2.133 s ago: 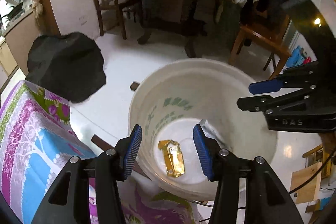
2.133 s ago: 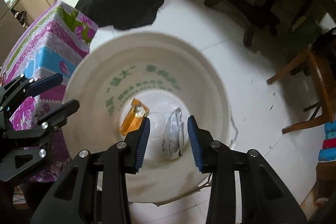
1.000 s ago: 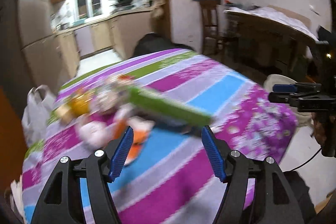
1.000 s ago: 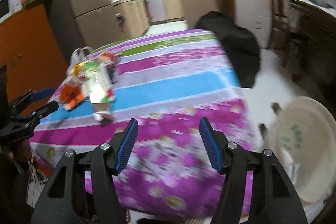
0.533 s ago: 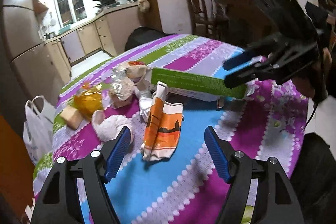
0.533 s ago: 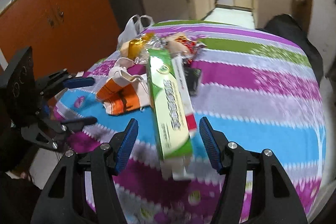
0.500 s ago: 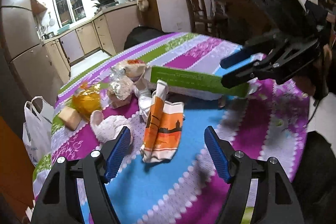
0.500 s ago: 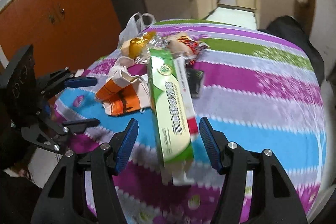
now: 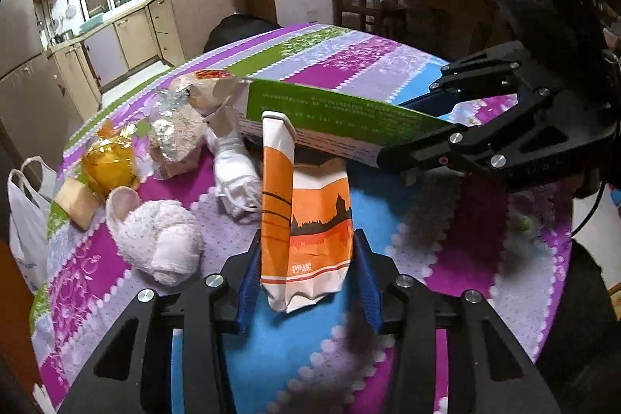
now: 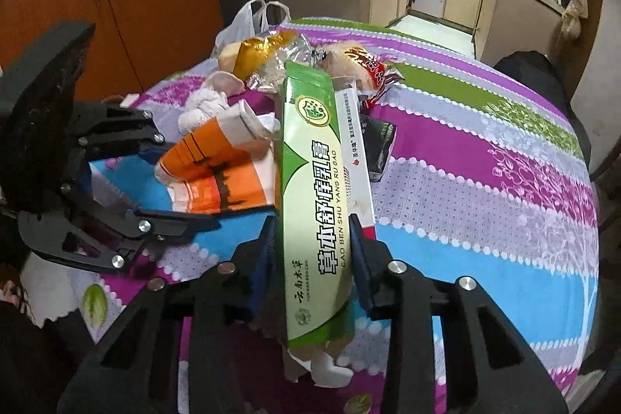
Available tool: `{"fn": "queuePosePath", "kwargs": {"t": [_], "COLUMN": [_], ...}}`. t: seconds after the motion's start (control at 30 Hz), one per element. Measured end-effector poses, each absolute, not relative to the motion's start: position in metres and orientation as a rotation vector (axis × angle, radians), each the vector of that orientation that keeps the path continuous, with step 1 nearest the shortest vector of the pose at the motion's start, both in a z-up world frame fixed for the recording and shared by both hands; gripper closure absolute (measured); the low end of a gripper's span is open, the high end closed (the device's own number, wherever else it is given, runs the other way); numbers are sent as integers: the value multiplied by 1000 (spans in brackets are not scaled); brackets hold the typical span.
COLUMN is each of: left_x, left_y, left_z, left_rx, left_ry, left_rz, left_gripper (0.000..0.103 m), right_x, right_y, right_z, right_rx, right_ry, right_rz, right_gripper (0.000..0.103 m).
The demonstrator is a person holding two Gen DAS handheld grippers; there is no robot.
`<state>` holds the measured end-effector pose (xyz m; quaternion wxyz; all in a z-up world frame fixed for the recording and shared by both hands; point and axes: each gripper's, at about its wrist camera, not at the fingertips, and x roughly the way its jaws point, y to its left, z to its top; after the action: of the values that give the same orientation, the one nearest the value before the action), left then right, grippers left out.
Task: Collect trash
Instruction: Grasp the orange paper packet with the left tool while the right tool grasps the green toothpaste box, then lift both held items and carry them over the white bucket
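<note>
An orange and white paper bag [image 9: 306, 204] lies on the striped tablecloth [image 9: 446, 258]. My left gripper [image 9: 306, 258] is closing on it, its blue pads against the bag's two sides near its crumpled lower end. A long green carton [image 10: 310, 158] rests across the pile, over the bag's far end. My right gripper [image 10: 312, 231] is closing on the carton's near part, with its pads pressing both long sides. In the left wrist view the right gripper [image 9: 392, 130] clamps the green carton [image 9: 330, 107] from the right. The left gripper [image 10: 186, 181] straddles the orange bag [image 10: 217, 165] in the right wrist view.
Beside the bag lie a white plush toy [image 9: 155, 231], a crumpled white wrapper [image 9: 236, 161], a gold foil pack [image 9: 108, 161] and a clear bag of bread [image 9: 174, 130]. A red-printed snack pack [image 10: 361, 64] and a small black box [image 10: 380, 146] sit beyond the carton. A white plastic bag [image 9: 23, 212] hangs off the table's edge.
Both grippers swung from the white bucket to the table. Since half a second ago the left has come down around the orange bag and narrowed; the right has narrowed onto the green carton.
</note>
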<state>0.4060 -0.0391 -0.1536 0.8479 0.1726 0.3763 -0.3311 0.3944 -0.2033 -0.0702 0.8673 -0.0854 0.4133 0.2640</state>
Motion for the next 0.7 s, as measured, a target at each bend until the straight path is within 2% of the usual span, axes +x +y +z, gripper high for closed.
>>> {"fn": "queuePosePath", "kwargs": {"t": [0.33, 0.7], "left_x": [370, 326], "left_y": [-32, -42], "left_z": [-140, -115], "left_rx": [302, 225], "left_ry": [765, 758], "left_rz": [-687, -695], "left_gripper": [59, 59], "right_x": [357, 313], "right_y": [-241, -280], "right_z": [-49, -50], "right_rx": [25, 198], "right_ry": [849, 913], "right_rz": [498, 402], "right_gripper": [72, 72]}}
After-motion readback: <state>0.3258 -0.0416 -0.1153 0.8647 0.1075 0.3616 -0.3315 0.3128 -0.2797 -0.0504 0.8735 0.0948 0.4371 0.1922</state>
